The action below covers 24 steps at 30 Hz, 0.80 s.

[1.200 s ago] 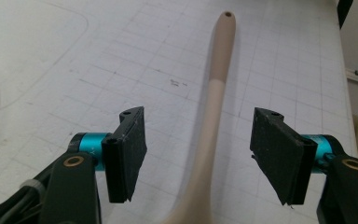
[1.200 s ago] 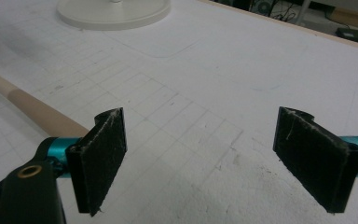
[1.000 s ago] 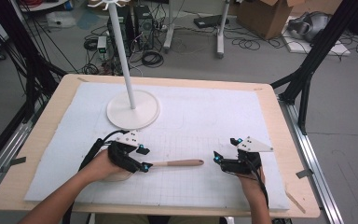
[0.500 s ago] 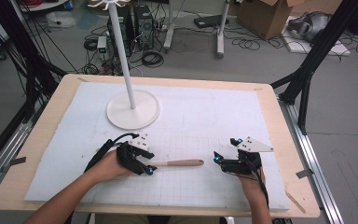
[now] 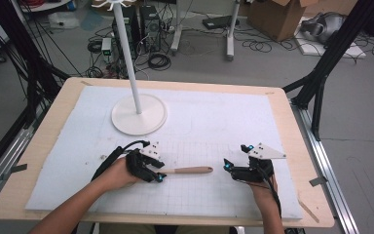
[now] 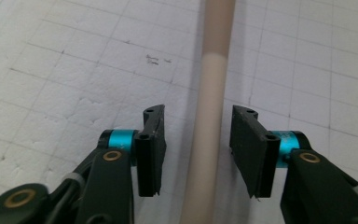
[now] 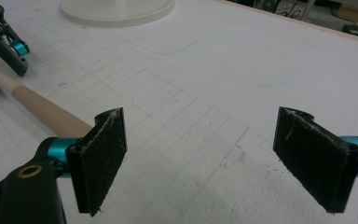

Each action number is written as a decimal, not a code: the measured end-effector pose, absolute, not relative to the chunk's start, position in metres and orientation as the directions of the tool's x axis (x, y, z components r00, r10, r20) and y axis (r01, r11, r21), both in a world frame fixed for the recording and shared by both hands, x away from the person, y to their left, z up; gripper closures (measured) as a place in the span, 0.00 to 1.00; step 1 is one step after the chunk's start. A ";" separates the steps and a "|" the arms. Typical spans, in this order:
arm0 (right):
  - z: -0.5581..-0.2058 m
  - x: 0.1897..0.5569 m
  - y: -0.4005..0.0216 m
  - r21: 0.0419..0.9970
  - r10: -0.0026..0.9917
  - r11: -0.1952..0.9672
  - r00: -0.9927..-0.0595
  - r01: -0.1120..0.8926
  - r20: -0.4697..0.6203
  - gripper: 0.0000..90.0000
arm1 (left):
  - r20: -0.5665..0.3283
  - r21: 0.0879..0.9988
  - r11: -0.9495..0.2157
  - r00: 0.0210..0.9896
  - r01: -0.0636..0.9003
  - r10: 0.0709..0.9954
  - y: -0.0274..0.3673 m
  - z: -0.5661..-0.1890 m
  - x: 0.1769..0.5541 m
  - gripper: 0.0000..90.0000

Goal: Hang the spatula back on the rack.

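While closing in on the handle [image 6: 212,116], nothing gripped yet.
Largest first: white stand [image 5: 139,114] at the back of the mat [image 5: 233,122], untouched. Then wooden handle lying flat mid-mat, running between left gripper [image 5: 158,176] jaws — just been narrowing, small gaps either side, pads not touching. Right gripper [image 5: 227,165] parked just off the handle's free end, jaws wide, empty. Grasp and lift left to do.

The high view looks forward and down over the whole table [image 5: 44,146]; the left gripper view sits close above the white mat [image 6: 51,70], facing along a wooden handle [image 6: 212,93]; the right gripper view looks low across the same mat toward the stand base [image 7: 116,11], sharing that handle.
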State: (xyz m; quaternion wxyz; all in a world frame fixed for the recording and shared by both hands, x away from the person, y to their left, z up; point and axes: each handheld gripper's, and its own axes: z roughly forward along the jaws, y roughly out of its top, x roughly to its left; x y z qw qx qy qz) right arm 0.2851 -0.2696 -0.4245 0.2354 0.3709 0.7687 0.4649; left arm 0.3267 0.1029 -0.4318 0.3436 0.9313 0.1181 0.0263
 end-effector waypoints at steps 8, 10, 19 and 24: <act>-0.424 0.285 -0.271 0.888 0.793 0.290 -0.609 0.357 -0.015 0.18 | -0.002 0.640 -0.748 0.974 0.176 0.228 0.102 -0.431 0.323 0.74; -0.424 0.285 -0.271 0.889 0.794 0.289 -0.608 0.355 -0.015 0.18 | -0.002 0.639 -0.749 0.974 0.174 0.225 0.101 -0.431 0.323 0.75; -0.425 0.286 -0.271 0.890 0.793 0.286 -0.609 0.356 -0.012 0.18 | 0.000 0.639 -0.751 0.976 0.168 0.218 0.101 -0.431 0.321 0.87; -0.425 0.286 -0.271 0.891 0.793 0.276 -0.609 0.361 0.001 0.19 | 0.021 0.644 -0.743 0.966 0.184 0.258 0.105 -0.427 0.322 0.87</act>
